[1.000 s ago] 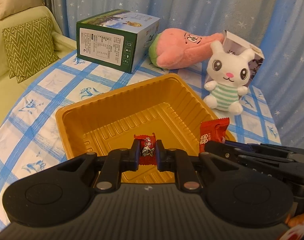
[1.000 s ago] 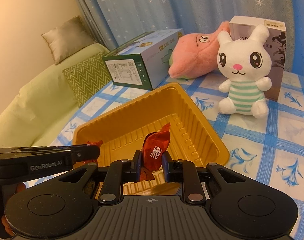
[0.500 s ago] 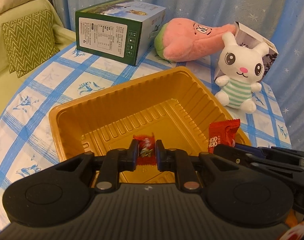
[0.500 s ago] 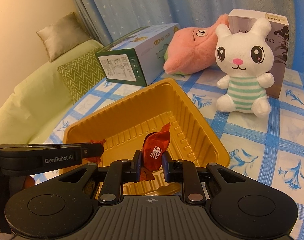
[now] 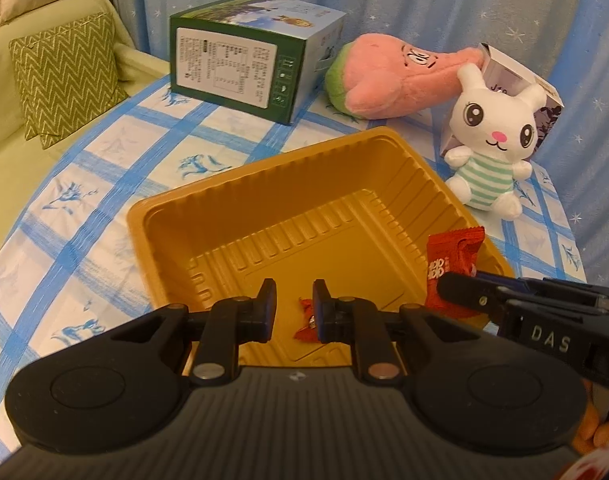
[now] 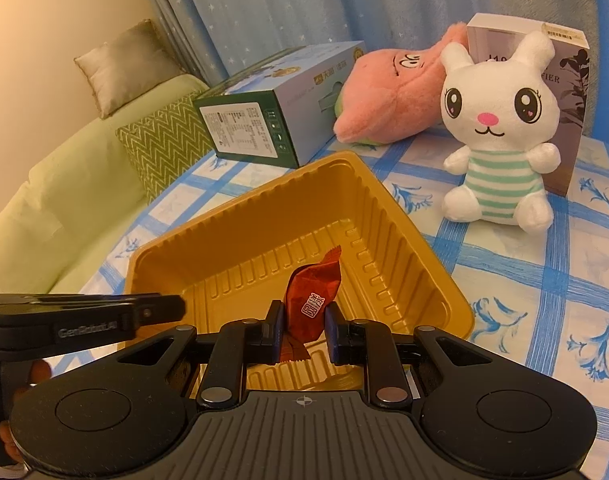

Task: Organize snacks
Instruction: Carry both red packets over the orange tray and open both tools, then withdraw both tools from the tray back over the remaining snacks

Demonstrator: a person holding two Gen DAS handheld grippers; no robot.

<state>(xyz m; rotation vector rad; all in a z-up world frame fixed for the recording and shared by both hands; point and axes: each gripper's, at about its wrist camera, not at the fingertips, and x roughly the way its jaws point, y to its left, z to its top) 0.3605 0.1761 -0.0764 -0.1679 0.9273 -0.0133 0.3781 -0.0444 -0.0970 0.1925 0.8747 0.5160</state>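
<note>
A golden plastic tray (image 5: 264, 172) (image 6: 264, 196) sits on the blue-checked tablecloth. My left gripper (image 5: 292, 308) hangs over its near part, jaws a narrow gap apart with nothing pressed between them. A small red candy (image 5: 304, 320) lies low on the tray floor, beside the right finger. From the right wrist view the left gripper (image 6: 160, 308) reaches in from the left. My right gripper (image 6: 302, 332) is shut on a dark red candy packet (image 6: 310, 300) (image 5: 454, 264) above the tray's near right side, and its fingertips (image 5: 444, 284) enter the left wrist view from the right.
Beyond the tray stand a green box (image 5: 248, 56), a pink plush (image 5: 384, 76), a white bunny plush (image 5: 492, 140) and a grey-white box (image 6: 560, 80). A green sofa with a zigzag cushion (image 5: 64, 80) borders the table's left edge. A blue starred curtain hangs behind.
The left gripper came forward and lower over the tray. Its small red candy left the pads and now lies on the tray floor. The right gripper kept still with its packet.
</note>
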